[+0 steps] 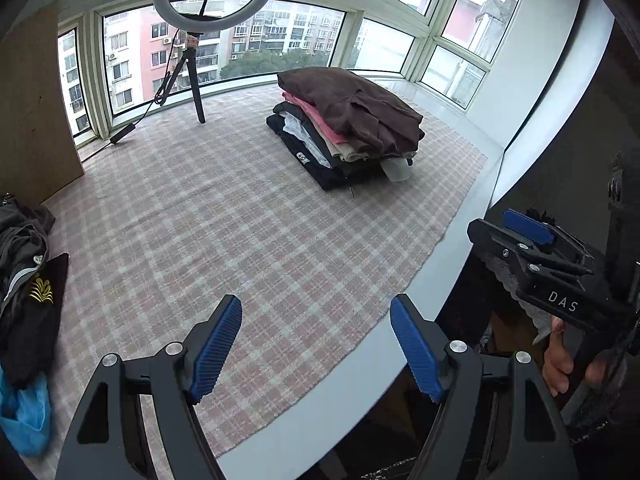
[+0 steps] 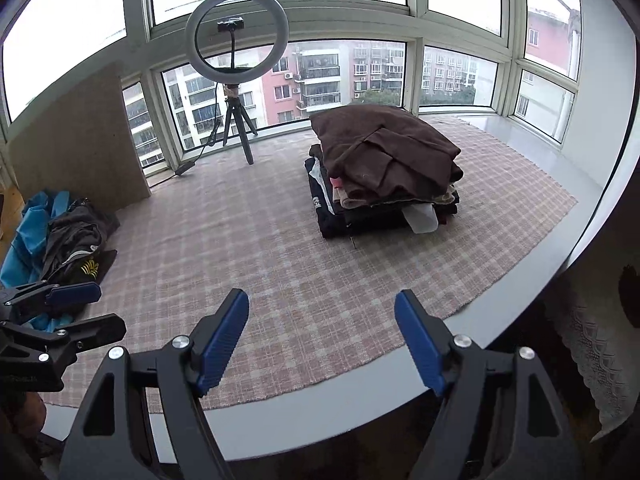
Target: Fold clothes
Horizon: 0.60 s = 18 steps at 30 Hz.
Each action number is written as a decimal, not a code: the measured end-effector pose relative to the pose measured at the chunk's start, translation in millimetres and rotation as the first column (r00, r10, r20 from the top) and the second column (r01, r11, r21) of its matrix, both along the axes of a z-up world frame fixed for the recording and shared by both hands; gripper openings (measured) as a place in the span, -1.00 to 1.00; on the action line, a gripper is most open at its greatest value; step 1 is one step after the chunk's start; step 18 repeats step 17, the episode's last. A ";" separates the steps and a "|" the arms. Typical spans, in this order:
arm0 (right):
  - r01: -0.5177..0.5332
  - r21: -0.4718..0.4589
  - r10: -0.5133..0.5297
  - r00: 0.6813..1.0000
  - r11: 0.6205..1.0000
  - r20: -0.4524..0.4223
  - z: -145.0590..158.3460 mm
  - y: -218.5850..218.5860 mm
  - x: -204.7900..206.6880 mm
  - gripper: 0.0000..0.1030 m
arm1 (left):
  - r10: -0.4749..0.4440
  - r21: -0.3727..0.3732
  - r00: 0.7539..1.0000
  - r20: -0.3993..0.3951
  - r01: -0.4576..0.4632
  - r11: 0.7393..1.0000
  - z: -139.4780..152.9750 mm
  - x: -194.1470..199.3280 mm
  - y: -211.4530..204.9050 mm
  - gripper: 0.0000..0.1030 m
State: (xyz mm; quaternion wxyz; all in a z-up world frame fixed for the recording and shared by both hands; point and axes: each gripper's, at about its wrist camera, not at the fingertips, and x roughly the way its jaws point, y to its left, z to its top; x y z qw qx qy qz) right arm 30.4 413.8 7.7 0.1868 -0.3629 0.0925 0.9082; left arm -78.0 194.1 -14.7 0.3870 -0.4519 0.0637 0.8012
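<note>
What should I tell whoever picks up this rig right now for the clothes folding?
Left gripper: open, empty.
Right gripper: open, empty.
Both are over the near edge of the checked cloth.
Done: folded stack on the cloth's far right, brown garment on top.
Left: the dark unfolded clothes at the cloth's left edge, lying with a blue bag. Pick the next piece from there.

Soft daylight from the windows (image 2: 352, 76); fisheye-bent, dark edges.
</note>
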 end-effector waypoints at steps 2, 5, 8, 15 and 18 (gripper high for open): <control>-0.006 0.004 0.006 1.000 1.000 0.002 0.0 -4.9 0.7 0.45 | 0.007 0.013 1.000 -0.001 -0.007 1.000 1.9 0.4 -4.8 0.46; -0.011 0.005 0.011 1.000 1.000 0.001 0.4 -10.3 1.7 0.45 | 0.008 0.018 1.000 -0.008 -0.008 1.000 4.2 1.5 -8.6 0.48; -0.016 0.009 0.016 1.000 1.000 0.000 1.0 -13.8 1.7 0.45 | 0.009 0.018 1.000 -0.012 -0.009 1.000 5.4 2.6 -9.9 0.49; -0.026 0.022 0.026 1.000 0.999 -0.005 2.4 -15.0 1.6 0.45 | -0.019 0.100 1.000 0.001 0.018 0.995 10.1 5.0 -12.5 0.52; -0.025 0.024 0.025 1.000 0.999 -0.002 1.9 -13.3 1.0 0.45 | -0.023 0.096 1.000 -0.010 0.024 0.995 11.1 7.9 -10.4 0.54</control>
